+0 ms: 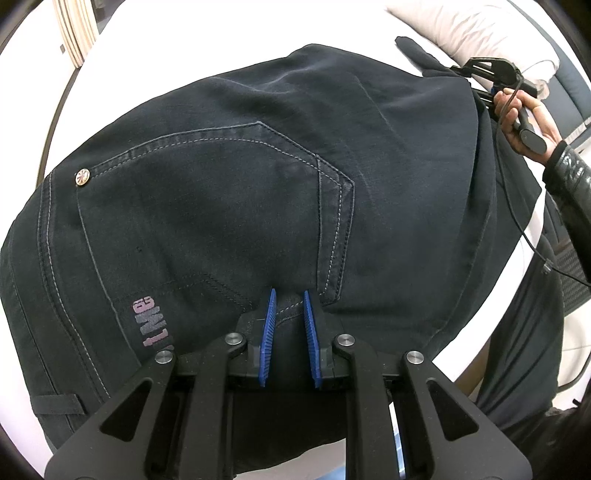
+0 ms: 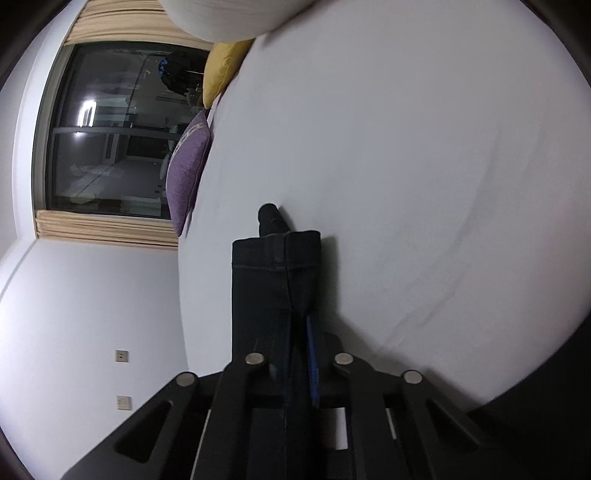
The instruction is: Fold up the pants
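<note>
Dark navy jeans [image 1: 240, 177] lie spread over a white bed [image 1: 110, 48], back pocket with pale stitching facing up. My left gripper [image 1: 289, 295] with blue pads pinches the denim near the waist below the pocket. My right gripper [image 2: 299, 317] is shut on the hem end of a pant leg [image 2: 275, 266], which sticks out past the fingers above the white sheet [image 2: 406, 166]. In the left wrist view the right gripper [image 1: 480, 70] shows at the far upper right, held by a hand [image 1: 517, 122], at the leg's end.
A white pillow [image 1: 480, 29] lies at the bed's far end. A purple cushion [image 2: 188, 173] and a yellow cushion [image 2: 221, 70] stand by a dark window [image 2: 110, 129]. A cable [image 1: 517, 221] trails from the right gripper. The person's dark trousers [image 1: 517, 332] are at the right.
</note>
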### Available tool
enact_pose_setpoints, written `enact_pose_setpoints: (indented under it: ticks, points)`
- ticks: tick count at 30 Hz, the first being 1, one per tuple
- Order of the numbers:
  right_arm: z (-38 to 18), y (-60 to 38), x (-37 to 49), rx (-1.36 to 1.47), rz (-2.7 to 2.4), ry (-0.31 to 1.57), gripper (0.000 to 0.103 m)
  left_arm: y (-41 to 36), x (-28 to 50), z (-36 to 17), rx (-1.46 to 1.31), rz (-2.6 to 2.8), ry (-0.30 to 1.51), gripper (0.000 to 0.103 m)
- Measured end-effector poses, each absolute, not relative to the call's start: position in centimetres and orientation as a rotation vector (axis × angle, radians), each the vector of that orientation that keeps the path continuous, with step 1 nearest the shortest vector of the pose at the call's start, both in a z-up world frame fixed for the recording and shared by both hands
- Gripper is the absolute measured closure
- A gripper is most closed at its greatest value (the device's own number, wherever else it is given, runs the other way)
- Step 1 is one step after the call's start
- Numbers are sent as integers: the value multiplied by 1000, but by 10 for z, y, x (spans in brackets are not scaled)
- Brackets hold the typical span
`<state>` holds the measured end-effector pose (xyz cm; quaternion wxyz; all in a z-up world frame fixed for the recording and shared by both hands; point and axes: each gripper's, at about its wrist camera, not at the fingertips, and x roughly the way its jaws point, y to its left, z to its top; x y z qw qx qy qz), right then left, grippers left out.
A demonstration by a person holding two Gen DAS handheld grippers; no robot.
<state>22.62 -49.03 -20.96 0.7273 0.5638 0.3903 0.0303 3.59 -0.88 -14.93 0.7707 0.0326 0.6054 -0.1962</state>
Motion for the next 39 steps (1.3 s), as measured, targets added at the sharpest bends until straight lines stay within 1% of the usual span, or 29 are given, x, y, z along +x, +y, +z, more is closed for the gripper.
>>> enact_pose_setpoints:
  ticks: [9,12,15,19,22,24,25,28,29,33,34,35,37,39]
  points:
    - [-157,-533,153,1200,-64,724,100,-6,33,-151,66,-430,1300,88]
    - [-132,-545,107,1156,-107,648,100,-6,31,-150,66,-426,1297,88]
    - [-123,-558,56,1163,-168,602,100,-6,30,-150,67,-428,1294,88]
    - [-135,-570,-14,1169,-288,621,100,-5,31,-148,55,-435,1290,88]
    - [-168,-584,-51,1245,-382,678,100,-3,32,-147,49,-433,1283,87]
    - [-179,-589,-68,1264,-418,671,100,-3,31,-145,56,-435,1281,87]
    - [-181,-592,-73,1268,-432,669,101,-2,31,-145,57,-434,1280,87]
    - [-181,-598,-83,1268,-462,659,101,-2,31,-143,57,-428,1279,87]
    - [-181,-597,-85,1277,-464,657,98,-2,30,-143,55,-425,1278,87]
    - [-182,-592,-81,1341,-358,638,98,-3,27,-142,54,-412,1273,87]
    - [-181,-585,-73,1330,-346,655,91,-4,27,-142,55,-408,1271,87]
    - [-182,-582,-70,1339,-334,669,77,-4,25,-140,57,-407,1270,87]
    - [-190,-575,-63,1389,-314,701,56,-5,23,-139,57,-404,1266,87]
    - [-192,-565,-59,1374,-313,730,56,-3,21,-137,45,-402,1265,87]
